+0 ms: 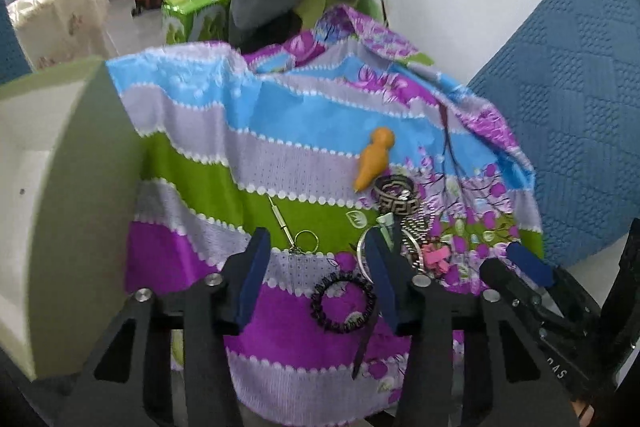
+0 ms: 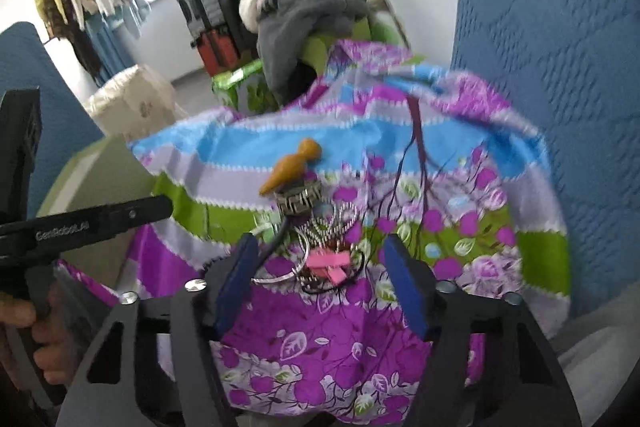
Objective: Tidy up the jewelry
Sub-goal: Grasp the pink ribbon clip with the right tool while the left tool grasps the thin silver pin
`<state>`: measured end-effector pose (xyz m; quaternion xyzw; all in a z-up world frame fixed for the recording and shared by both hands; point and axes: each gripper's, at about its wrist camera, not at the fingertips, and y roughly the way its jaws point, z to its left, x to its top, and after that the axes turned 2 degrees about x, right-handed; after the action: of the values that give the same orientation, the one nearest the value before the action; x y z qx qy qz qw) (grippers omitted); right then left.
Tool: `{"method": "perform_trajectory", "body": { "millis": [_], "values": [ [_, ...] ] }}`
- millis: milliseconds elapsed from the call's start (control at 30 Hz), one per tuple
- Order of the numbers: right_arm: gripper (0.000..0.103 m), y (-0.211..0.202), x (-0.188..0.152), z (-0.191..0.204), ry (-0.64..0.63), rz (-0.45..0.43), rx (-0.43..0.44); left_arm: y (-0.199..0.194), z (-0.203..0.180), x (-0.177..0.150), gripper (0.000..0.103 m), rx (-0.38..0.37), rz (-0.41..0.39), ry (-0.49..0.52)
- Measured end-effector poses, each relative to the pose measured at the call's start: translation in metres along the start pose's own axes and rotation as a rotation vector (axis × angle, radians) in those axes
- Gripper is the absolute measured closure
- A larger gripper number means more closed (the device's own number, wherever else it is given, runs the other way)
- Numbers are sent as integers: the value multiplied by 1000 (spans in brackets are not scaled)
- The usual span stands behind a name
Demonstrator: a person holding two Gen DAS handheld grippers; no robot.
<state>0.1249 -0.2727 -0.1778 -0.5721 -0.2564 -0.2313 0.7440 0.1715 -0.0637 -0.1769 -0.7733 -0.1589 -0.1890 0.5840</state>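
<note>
1. Left gripper (image 1: 316, 267) is partly open and empty, above a black coiled hair tie (image 1: 343, 303).
2. Right gripper (image 2: 320, 267) is partly open and empty, over the jewelry pile (image 2: 320, 247) on the striped cloth (image 2: 460, 155).

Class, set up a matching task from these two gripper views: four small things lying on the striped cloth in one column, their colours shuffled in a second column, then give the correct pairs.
Things:
1. cone-shaped piece
2. spiral hair tie
3. small clip
4. key ring

Colours:
A. pink
B. silver metal
C. orange
D. black

Pairs: 1-C, 2-D, 3-A, 4-B
</note>
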Motion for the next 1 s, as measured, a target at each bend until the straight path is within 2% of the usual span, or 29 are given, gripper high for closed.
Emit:
{"method": "perform_trajectory", "body": {
  "millis": [67,233,367,433,500,633,800,1000],
  "values": [
    [48,16,-2,-4,11,50,11,10,5,0,66,-4,13,-17],
    [48,41,-8,-8,36,138,40,28,15,1,73,17,30,-34],
    [48,46,-7,-5,17,147,18,38,19,5,77,24,42,-30],
    [51,50,-6,-5,13,149,13,43,16,6,84,29,47,-15],
    [59,53,-5,-6,13,160,15,48,15,7,84,40,50,-1],
    [59,61,-5,-10,20,182,-1,58,12,7,84,67,76,28],
    [59,63,-5,-11,25,192,9,61,6,6,84,106,69,77],
    [62,66,-5,-1,-27,199,13,64,2,8,98,145,57,114]
  ]
}}
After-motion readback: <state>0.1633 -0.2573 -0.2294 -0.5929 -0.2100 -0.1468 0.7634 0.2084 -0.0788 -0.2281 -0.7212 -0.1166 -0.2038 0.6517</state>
